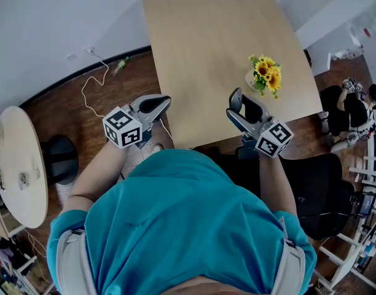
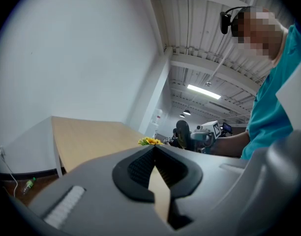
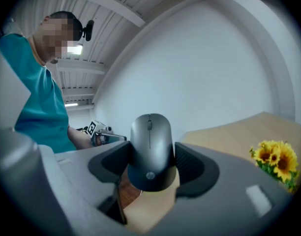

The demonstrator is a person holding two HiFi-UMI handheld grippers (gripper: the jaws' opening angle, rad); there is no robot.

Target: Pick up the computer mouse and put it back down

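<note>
A dark grey computer mouse (image 3: 150, 149) stands upright between the black pads of my right gripper (image 3: 151, 167), which is shut on it, off the table. From the head view, the right gripper (image 1: 235, 107) hovers over the near edge of the light wooden table (image 1: 206, 42), with the mouse (image 1: 252, 110) dark between its fingers. My left gripper (image 1: 160, 102) hangs at the table's near left corner with its jaws together and nothing in them. In the left gripper view its pads (image 2: 140, 168) meet at the tips.
A small pot of sunflowers (image 1: 266, 75) stands on the table just beyond the right gripper. A round table (image 1: 19, 165) is at the left and a black chair (image 1: 323, 195) at the right. A white cable (image 1: 93, 85) and a green bottle (image 1: 119, 65) lie on the floor.
</note>
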